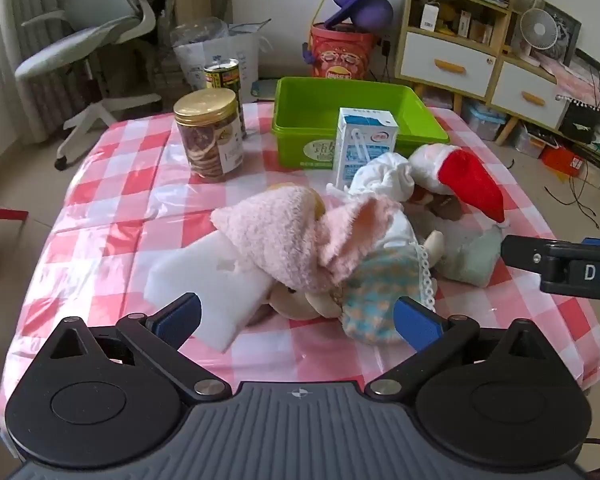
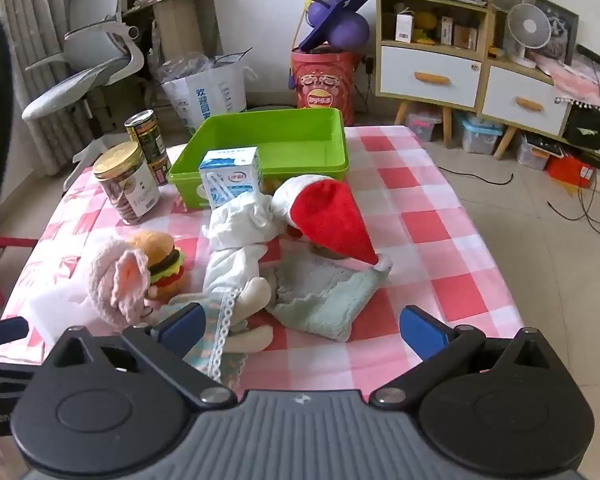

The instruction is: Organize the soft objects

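Table (image 1: 132, 152) has a pink-and-white checked cloth; office chair (image 1: 88, 36) and shelf unit (image 1: 456, 20) behind. Plush bunny (image 1: 300, 248) lies mid-table in front of the green bin (image 1: 340, 100), long axis running left-right, ears leftward. Left gripper (image 1: 296, 320) and right gripper (image 2: 302, 326): fingers spread wide, holding nothing.

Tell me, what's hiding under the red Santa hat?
Under the red Santa hat peeks something brown, resting on a pale green cloth. The hat covers most of it, so I cannot tell what it is. A white cloth bundle lies beside the hat.
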`<state>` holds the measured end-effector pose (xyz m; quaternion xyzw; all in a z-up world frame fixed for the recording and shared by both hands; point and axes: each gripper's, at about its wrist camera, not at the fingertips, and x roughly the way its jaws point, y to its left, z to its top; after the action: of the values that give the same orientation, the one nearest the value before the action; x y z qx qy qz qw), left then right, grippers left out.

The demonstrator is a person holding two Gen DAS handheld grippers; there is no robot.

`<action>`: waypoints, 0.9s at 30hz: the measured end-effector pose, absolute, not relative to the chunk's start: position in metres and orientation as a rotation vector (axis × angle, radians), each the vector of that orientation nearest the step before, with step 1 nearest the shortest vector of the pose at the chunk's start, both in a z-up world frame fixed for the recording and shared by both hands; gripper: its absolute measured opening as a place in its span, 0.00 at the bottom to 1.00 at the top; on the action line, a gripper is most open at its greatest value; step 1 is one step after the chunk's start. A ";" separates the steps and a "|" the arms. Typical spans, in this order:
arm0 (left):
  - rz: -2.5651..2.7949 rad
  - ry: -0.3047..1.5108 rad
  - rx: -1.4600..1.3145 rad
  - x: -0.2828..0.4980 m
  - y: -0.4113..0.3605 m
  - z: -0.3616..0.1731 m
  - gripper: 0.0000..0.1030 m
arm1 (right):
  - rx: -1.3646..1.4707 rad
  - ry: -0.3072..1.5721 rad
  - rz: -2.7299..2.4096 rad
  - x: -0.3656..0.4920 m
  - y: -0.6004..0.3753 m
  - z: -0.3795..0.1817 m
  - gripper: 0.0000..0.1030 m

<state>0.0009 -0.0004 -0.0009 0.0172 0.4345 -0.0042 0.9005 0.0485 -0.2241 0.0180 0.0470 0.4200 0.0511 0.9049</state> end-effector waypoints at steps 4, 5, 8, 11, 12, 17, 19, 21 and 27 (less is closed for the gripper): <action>-0.015 0.896 0.017 0.003 0.003 0.001 0.95 | 0.131 0.880 0.115 0.048 -0.227 0.018 0.82; -0.015 0.898 0.017 0.003 0.003 0.001 0.95 | 0.129 0.881 0.116 0.048 -0.226 0.018 0.82; -0.015 0.901 0.015 0.006 0.003 0.003 0.95 | 0.128 0.882 0.116 0.048 -0.227 0.018 0.82; 0.000 0.882 0.016 0.001 0.003 -0.002 0.95 | 0.132 0.863 0.109 0.047 -0.227 0.018 0.82; 0.001 0.883 0.016 0.001 0.003 -0.001 0.95 | 0.132 0.863 0.109 0.047 -0.227 0.018 0.82; 0.003 0.883 0.015 0.000 0.002 -0.003 0.95 | 0.132 0.865 0.110 0.048 -0.228 0.018 0.82; 0.003 0.884 0.016 0.001 0.003 -0.002 0.95 | 0.133 0.866 0.110 0.048 -0.228 0.018 0.82; 0.002 0.883 0.016 0.001 0.003 -0.002 0.95 | 0.133 0.866 0.110 0.048 -0.227 0.018 0.82; 0.002 0.884 0.015 0.001 0.003 -0.002 0.95 | 0.136 0.867 0.107 0.048 -0.228 0.018 0.82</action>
<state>0.0014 0.0030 -0.0016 0.0072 0.4275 0.0009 0.9040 0.0485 -0.2281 0.0176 0.0657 0.4193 0.0517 0.9040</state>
